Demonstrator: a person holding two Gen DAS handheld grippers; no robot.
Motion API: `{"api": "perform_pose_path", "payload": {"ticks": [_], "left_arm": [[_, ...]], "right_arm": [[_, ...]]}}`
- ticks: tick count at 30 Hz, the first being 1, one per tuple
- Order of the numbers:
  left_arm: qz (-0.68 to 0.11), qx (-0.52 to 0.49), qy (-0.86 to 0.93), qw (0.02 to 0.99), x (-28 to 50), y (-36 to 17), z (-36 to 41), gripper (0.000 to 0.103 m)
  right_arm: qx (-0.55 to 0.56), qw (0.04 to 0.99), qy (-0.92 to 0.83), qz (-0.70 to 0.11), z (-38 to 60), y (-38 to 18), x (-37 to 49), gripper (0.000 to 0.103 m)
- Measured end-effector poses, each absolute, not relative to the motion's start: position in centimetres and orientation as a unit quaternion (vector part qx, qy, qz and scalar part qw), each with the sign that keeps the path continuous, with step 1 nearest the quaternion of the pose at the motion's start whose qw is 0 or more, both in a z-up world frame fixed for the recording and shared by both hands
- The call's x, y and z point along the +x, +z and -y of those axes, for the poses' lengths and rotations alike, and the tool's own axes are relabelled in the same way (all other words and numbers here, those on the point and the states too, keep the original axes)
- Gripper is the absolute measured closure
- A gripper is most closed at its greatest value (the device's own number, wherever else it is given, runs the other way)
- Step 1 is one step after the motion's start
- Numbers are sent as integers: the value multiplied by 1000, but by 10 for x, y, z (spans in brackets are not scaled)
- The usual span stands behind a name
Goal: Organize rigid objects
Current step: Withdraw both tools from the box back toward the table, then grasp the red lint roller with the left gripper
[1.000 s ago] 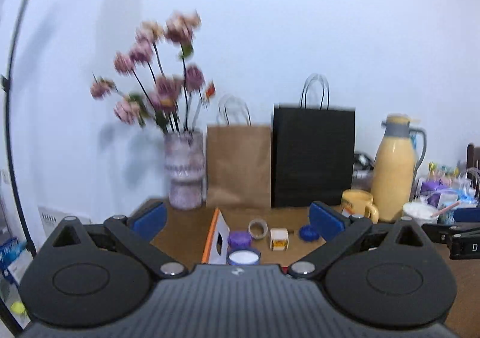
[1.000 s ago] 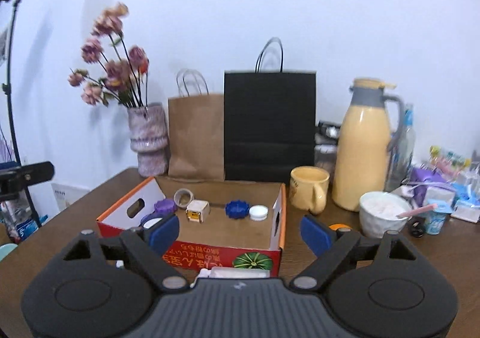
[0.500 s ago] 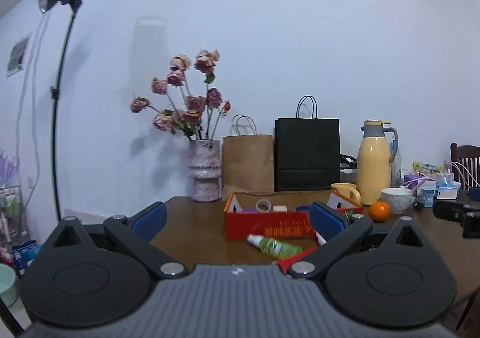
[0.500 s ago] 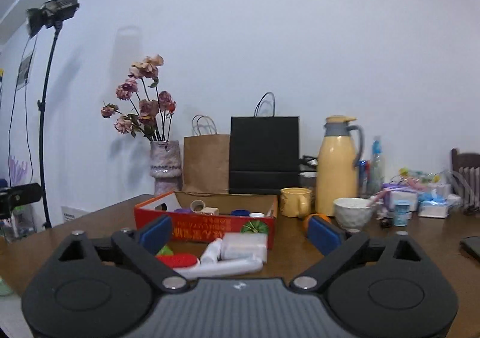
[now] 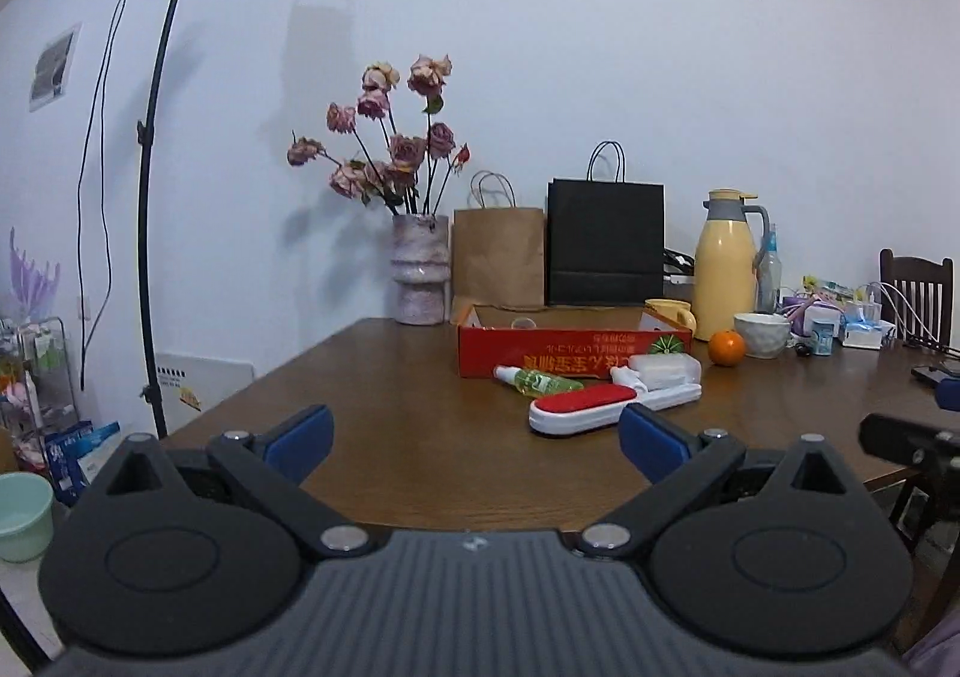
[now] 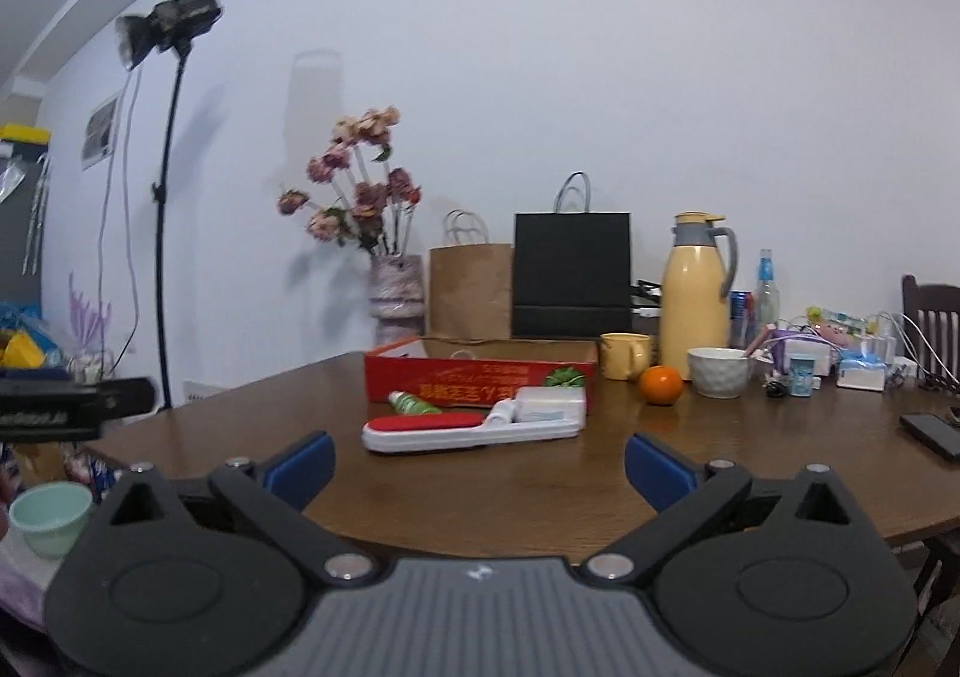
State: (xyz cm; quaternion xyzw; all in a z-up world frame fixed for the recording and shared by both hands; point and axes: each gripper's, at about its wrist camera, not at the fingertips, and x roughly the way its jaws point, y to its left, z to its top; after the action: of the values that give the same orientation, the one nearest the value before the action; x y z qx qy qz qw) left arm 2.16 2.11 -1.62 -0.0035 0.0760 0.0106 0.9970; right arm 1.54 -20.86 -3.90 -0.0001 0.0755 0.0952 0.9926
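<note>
A red cardboard box [image 5: 570,356] [image 6: 480,383] stands on the brown table [image 5: 420,437]. In front of it lie a red and white lint brush [image 5: 606,404] [image 6: 468,431], a green spray bottle [image 5: 534,380] [image 6: 414,404] and a white case [image 5: 666,368] [image 6: 549,404]. My left gripper [image 5: 477,440] is open and empty, held back near the table's front edge. My right gripper [image 6: 480,467] is open and empty, also back from the objects.
An orange [image 5: 727,347], white bowl [image 5: 762,335], yellow mug [image 6: 624,356], yellow thermos [image 5: 723,263], paper bags [image 5: 603,242] and flower vase [image 5: 420,269] stand behind. A phone [image 6: 933,434] lies right. A light stand [image 5: 150,197] and chair [image 5: 915,287] flank the table.
Both grippers have pulled far back from the box, so the whole table and the objects in front of the box now show. Both stay open and empty.
</note>
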Motion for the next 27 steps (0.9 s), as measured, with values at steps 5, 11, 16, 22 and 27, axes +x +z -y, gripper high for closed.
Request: {"api": "perform_pose_path", "payload": {"ticks": [5, 11, 16, 22, 27], "left_arm": [[-83, -10, 12, 996, 23, -19, -24, 0], [-76, 8, 4, 997, 29, -19, -19, 0], [-84, 22, 6, 996, 60, -26, -13, 0], [-139, 14, -20, 990, 115, -33, -11, 0], [-155, 22, -49, 986, 160, -31, -5, 0]], "right_arm": [[8, 992, 93, -84, 210, -41, 17, 0], [18, 992, 91, -90, 214, -43, 25, 0], [20, 991, 76, -106, 222, -47, 58, 0], [43, 988, 57, -134, 243, -47, 115, 2], [33, 983, 70, -164, 256, -44, 172, 14]]}}
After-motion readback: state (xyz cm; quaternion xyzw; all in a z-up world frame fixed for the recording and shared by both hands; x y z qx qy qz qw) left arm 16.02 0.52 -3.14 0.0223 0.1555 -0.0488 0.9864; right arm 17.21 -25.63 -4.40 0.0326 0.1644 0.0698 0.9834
